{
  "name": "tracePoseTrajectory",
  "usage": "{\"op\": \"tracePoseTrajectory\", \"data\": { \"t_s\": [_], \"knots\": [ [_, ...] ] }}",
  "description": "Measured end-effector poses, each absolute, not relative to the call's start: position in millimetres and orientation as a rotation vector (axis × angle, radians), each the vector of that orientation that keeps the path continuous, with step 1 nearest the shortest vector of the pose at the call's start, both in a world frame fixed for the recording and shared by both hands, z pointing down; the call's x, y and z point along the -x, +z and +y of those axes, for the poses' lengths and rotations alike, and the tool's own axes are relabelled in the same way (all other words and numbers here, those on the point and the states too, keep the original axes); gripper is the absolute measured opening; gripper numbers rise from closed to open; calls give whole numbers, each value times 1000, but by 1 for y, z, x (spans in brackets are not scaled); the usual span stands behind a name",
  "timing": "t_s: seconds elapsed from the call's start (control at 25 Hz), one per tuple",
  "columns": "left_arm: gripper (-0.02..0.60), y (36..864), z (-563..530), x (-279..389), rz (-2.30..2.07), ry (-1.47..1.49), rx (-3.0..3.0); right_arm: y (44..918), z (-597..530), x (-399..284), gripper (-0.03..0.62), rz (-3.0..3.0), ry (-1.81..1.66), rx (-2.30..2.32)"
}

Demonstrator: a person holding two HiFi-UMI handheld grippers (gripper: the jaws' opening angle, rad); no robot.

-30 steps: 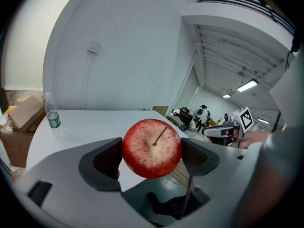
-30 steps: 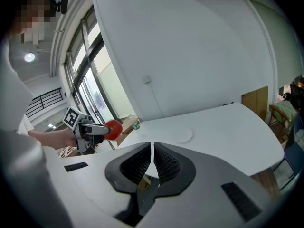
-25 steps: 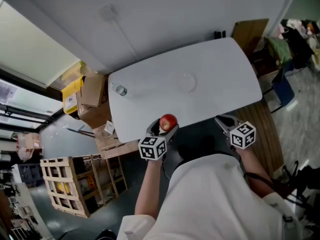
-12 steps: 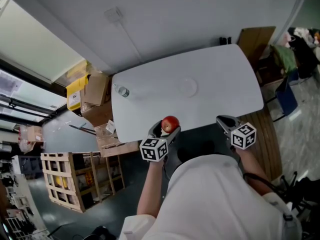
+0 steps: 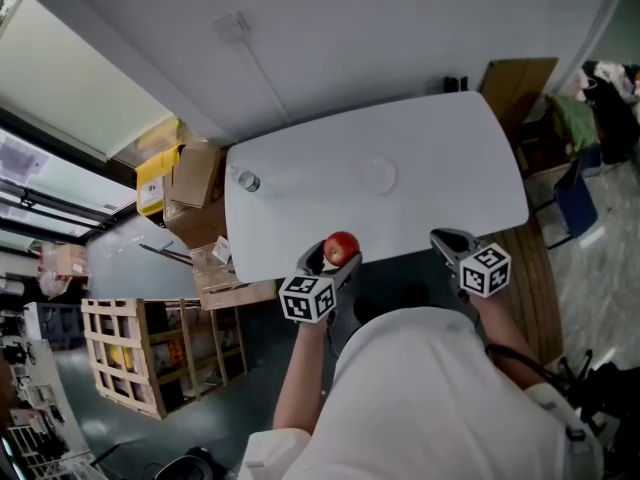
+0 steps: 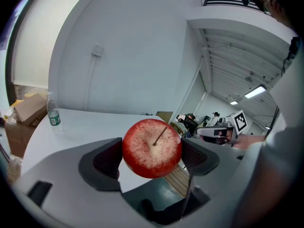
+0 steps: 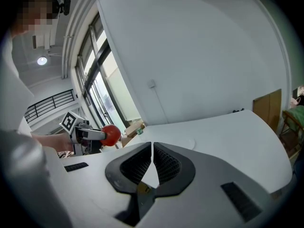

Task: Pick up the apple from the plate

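A red apple [image 5: 340, 247] with its stem showing [image 6: 152, 147] is clamped between the jaws of my left gripper [image 5: 329, 258], held in the air just off the near edge of the white table [image 5: 420, 148]. From the right gripper view the apple [image 7: 110, 134] shows at far left. A white plate [image 5: 378, 175] lies bare in the middle of the table, faint against the surface. My right gripper [image 5: 452, 245] hovers at the table's near right edge, its jaws shut together with nothing in them [image 7: 152, 165].
A small water bottle [image 5: 243, 180] stands at the table's far left corner [image 6: 53, 115]. Cardboard boxes [image 5: 190, 178] and a wooden pallet rack [image 5: 135, 363] lie left of the table. A brown board [image 5: 515, 83] and a chair with clutter stand at right.
None of the grippers has visibly moved relative to the table; the view has shifted slightly. The apple stays gripped in the left gripper.
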State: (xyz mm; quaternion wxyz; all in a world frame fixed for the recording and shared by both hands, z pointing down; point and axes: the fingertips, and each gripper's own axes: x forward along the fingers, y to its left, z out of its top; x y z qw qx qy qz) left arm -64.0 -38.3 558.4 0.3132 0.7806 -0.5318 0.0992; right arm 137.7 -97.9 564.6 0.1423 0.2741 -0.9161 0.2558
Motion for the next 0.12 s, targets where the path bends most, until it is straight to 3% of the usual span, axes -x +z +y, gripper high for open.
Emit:
{"op": "tracePoseTrajectory", "data": {
  "t_s": [0.12],
  "knots": [
    [387,558,-40,64,-1404,261,-2058,563,-100,-138,41,-2646,734,-784]
  ]
}}
